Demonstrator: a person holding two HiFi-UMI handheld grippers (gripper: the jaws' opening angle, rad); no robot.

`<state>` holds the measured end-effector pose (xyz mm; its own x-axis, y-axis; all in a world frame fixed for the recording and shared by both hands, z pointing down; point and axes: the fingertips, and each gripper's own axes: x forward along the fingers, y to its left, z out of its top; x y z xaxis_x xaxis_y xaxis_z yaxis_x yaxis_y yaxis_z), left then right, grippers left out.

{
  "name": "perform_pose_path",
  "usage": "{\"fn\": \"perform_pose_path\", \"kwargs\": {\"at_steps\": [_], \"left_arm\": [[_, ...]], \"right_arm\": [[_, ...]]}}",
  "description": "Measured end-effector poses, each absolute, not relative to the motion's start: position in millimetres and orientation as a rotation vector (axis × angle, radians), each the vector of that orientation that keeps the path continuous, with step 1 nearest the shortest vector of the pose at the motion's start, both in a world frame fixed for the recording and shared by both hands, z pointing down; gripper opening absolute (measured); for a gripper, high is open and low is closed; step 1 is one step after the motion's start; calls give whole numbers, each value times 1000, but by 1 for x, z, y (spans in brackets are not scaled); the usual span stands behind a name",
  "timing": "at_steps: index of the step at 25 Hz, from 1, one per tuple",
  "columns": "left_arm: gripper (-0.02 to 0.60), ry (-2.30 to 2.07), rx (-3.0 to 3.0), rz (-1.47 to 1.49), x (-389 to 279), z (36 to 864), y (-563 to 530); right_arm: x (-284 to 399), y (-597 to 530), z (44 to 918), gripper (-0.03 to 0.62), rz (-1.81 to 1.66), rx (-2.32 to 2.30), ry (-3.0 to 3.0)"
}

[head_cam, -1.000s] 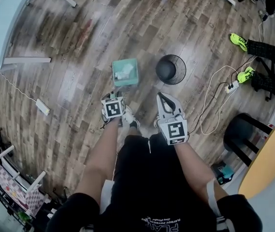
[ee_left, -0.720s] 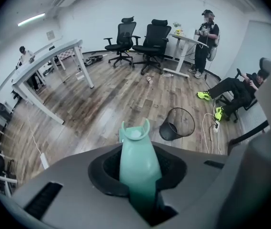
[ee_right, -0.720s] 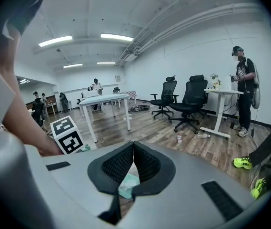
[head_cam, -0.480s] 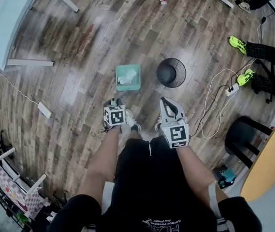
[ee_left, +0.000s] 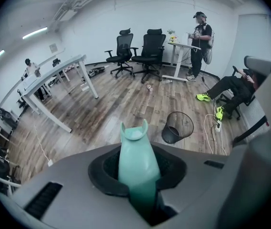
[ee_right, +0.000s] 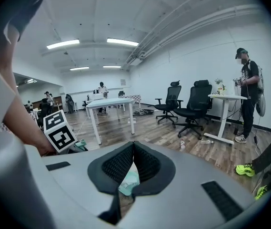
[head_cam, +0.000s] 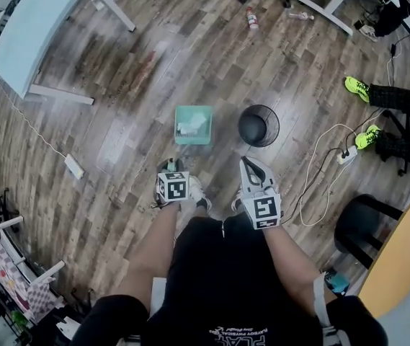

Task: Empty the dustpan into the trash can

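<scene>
- Dustpan (head_cam: 192, 125) of teal plastic, white scraps (head_cam: 189, 127) lying in its pan: probably light and stiff, with no give under the pads.
- Smooth, tapering handle (ee_left: 137, 161): likely to twist or slide in a loose grip, so best taken squarely around its middle, much as it is held now.
- Loose load: liable to spill at an early tilt. Keep the pan level until it is over the trash can (ee_left: 173, 135), then tip it mouth-down.
- Left gripper (head_cam: 175, 167): jaws just closed in and now clamped, partway apart, on the handle. Notched end of the handle standing past the pads in the left gripper view, pan itself out of sight there.
- Pan ahead of the left gripper in the head view, on or low over the wood floor (head_cam: 118, 135); cannot tell which.
- Trash can, black mesh and open-topped, just to the right of the pan: near it but clearly apart, so only a short carry sideways by the look of it.
- Right gripper (head_cam: 248, 166): jaws together with nothing between them, and only a glimpse of the pan through the gap below the pads. Held beside the left gripper on the trash-can side, touching neither dustpan nor can.
</scene>
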<state>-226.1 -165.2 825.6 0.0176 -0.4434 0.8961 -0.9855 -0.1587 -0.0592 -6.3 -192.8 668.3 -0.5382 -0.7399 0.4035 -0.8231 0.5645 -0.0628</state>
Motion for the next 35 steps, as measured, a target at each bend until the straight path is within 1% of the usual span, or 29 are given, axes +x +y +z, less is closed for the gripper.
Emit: {"fn": "perform_pose_path", "kwargs": {"at_steps": [7,13,23,35], "left_arm": [[95,-1592,1691,1019,-207,777,-145],[97,-1674,1709,931,-189,750,-126],[95,-1685,1791,886,-186,725,-81],[95,-1673,1960,880,-197,693,-26]], "right_arm": [[19,-181,642,23,275,1214,-2549],[34,-168,644,23,264,1169,-2576],[45,-127,630,23,213,1267,-2541],[44,-43,604,23,179,1402,-2472]]}}
